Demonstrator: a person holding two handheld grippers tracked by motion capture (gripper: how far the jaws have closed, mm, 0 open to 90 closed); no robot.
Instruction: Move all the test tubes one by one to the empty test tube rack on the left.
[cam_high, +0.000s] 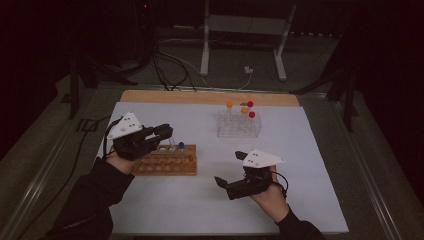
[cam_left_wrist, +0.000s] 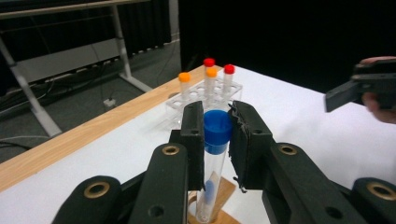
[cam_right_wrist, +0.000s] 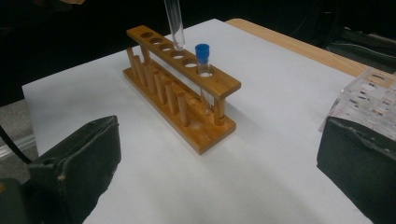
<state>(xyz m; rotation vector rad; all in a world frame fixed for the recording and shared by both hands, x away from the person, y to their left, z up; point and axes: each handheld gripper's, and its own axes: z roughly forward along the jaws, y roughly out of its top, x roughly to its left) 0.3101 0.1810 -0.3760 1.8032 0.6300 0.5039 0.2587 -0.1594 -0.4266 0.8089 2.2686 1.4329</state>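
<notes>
My left tongs (cam_left_wrist: 217, 128) are clamped on a clear glass test tube with a blue screw cap (cam_left_wrist: 217, 127), the pads pressing just under and beside the cap. The tube stands upright, and in the right gripper view its rounded bottom (cam_right_wrist: 176, 28) sits at one of the middle holes of the brown wooden test-tube rack (cam_right_wrist: 187, 95), at or just inside the opening; I cannot tell how far in it is. That rack lies near the worktop's left edge, and a second blue-capped tube (cam_right_wrist: 202, 60) already stands in it, toward its right end. Near the far edge sits a clear plastic rack (cam_high: 239, 127) holding four tubes, two with orange caps and two with red (cam_left_wrist: 208, 70).

My right tongs (cam_high: 231, 170) rest over the white worktop (cam_high: 300, 150) toward the near right, jaws spread wide with nothing between them.

I judge the step in hand to be seating this tube in the wooden rack. The next move calls for keeping the tube upright, lowering it straight through the hole until it rests on the base, then easing the left grip off.
</notes>
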